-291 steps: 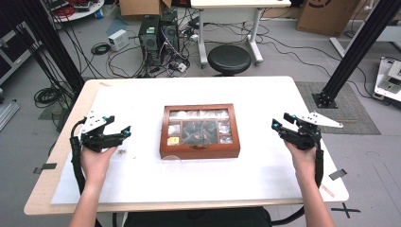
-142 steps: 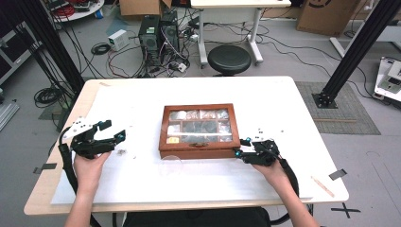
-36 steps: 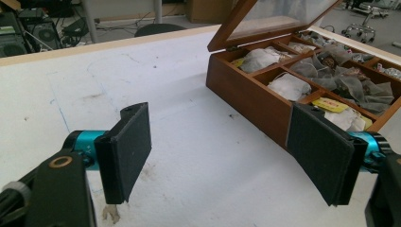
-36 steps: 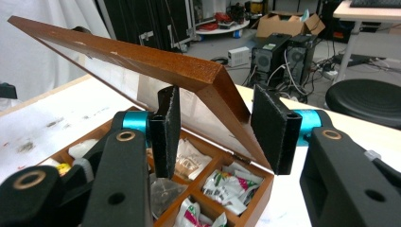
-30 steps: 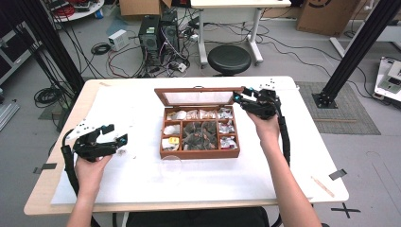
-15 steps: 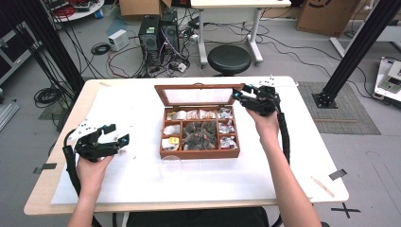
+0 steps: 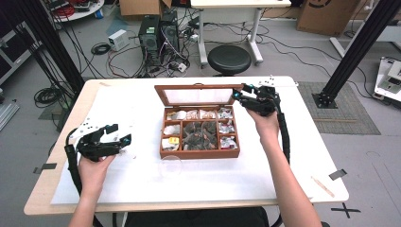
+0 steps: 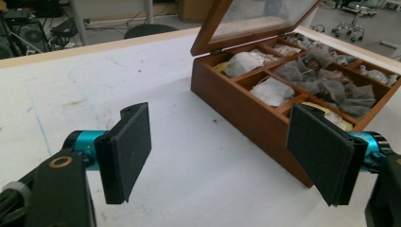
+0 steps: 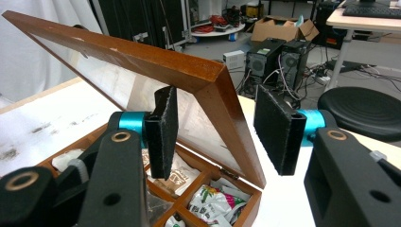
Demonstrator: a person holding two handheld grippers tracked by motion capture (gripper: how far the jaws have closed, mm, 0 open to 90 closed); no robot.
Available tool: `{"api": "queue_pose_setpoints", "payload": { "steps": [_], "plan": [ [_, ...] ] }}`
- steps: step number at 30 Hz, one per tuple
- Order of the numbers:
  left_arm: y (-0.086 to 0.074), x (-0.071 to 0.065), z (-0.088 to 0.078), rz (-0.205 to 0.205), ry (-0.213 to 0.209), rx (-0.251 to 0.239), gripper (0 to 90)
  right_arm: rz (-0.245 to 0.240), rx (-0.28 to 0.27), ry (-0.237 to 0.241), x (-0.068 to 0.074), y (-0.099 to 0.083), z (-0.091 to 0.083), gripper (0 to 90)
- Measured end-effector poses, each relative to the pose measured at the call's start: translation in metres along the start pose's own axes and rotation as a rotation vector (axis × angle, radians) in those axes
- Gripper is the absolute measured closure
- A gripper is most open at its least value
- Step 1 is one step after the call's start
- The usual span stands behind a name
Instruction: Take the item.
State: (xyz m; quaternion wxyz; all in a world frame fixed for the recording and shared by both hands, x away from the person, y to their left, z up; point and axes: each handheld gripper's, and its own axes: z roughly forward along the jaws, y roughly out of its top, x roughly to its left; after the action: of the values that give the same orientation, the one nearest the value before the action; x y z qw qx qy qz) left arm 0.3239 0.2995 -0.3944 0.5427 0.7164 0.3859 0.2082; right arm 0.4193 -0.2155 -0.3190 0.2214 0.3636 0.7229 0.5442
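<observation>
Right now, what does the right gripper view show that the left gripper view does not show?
In the right gripper view: the right gripper open, one jaw on each side of the lid's corner, not clamping it; also a black stool and computer towers behind the table.

In the left gripper view: the left gripper open over the bare white table, apart from the box, and the box's outer front wall.

Both: the wooden box with its glass lid raised and packets in its compartments.

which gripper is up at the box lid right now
The right gripper, at the right edge of the open lid with its jaws astride the frame. The left gripper hangs apart, left of the wooden box.
</observation>
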Motion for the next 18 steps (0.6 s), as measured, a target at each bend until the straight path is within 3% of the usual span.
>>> {"api": "queue_pose_setpoints", "payload": {
  "steps": [4, 7, 14, 18],
  "plan": [
    [0.009, -0.008, 0.004, 0.004, -0.050, -0.009, 23.1, 0.000, -0.005, 0.002, -0.001, 0.000, 0.001, 51.5],
    [0.020, -0.017, 0.009, 0.032, -0.094, -0.005, 23.1, 0.001, -0.007, 0.002, -0.002, 0.000, 0.001, 51.5],
    [0.036, -0.032, 0.030, 0.070, -0.209, 0.020, 24.3, 0.000, -0.012, 0.005, -0.002, 0.001, 0.002, 51.5],
    [0.040, -0.036, 0.044, 0.082, -0.245, 0.045, 24.3, 0.002, -0.012, 0.008, -0.003, 0.001, 0.002, 51.5]
  ]
}}
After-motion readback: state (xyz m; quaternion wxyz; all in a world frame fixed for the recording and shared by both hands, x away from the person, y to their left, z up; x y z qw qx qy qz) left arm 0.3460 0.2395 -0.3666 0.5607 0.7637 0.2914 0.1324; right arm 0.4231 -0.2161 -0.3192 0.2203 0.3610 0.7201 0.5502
